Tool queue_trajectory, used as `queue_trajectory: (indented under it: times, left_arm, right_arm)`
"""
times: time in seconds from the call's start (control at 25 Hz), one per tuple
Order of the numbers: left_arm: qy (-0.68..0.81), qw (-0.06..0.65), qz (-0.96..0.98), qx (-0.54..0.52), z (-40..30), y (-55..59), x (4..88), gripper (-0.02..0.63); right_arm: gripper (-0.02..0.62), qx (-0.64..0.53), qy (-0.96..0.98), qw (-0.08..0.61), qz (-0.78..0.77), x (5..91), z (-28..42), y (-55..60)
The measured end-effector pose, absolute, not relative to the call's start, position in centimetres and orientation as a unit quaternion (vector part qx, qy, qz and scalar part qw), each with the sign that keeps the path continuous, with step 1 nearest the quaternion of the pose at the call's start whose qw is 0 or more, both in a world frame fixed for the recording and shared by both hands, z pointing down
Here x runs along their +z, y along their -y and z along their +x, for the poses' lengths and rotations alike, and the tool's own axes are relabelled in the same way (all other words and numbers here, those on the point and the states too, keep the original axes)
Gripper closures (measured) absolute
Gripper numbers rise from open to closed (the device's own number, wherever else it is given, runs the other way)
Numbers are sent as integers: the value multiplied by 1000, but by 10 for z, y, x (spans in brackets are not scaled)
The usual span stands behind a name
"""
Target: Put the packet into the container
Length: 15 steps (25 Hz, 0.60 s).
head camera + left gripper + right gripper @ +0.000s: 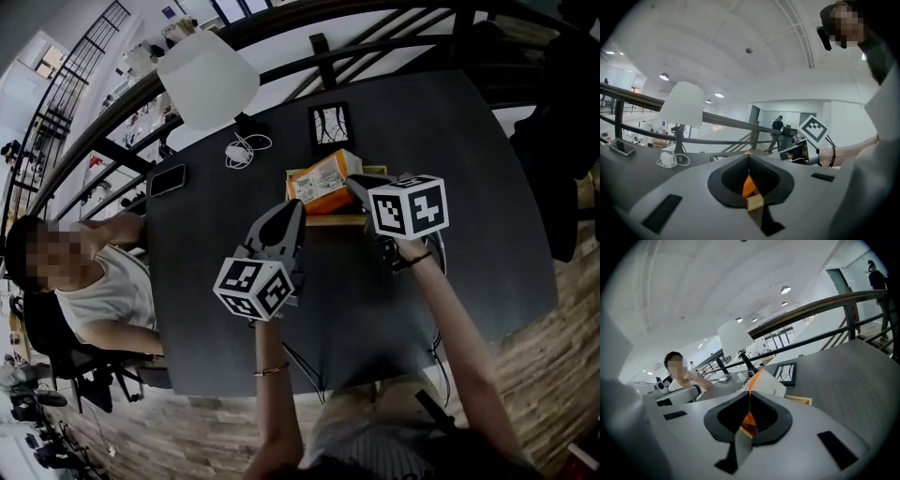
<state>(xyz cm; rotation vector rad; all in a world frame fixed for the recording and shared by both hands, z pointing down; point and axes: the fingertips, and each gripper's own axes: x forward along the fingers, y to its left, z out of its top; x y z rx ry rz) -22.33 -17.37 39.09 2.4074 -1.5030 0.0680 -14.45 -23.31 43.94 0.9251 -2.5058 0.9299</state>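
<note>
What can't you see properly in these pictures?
- Inside the container: head view, the packet and right gripper cover it.
- Packet's writing: head view, too small.
- Most of the packet: both gripper views, each gripper's own jaws hide it.

Nothing legible anywhere: no word, brand or number. On the orange packet [323, 181], some pale print, too small and blurred to read. On the cubes of the left gripper [297, 205] and the right gripper [360, 184], only black-and-white square marker patterns. In the framed picture [330, 125], dark lines on white.
</note>
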Motion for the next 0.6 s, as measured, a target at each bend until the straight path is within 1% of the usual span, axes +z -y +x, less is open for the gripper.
queue_trajectory:
  times: [0.6]
  left_arm:
    - [519, 167, 837, 34, -208, 171, 410, 598]
  right_arm:
    - [572, 333, 864, 201, 319, 466, -131, 225]
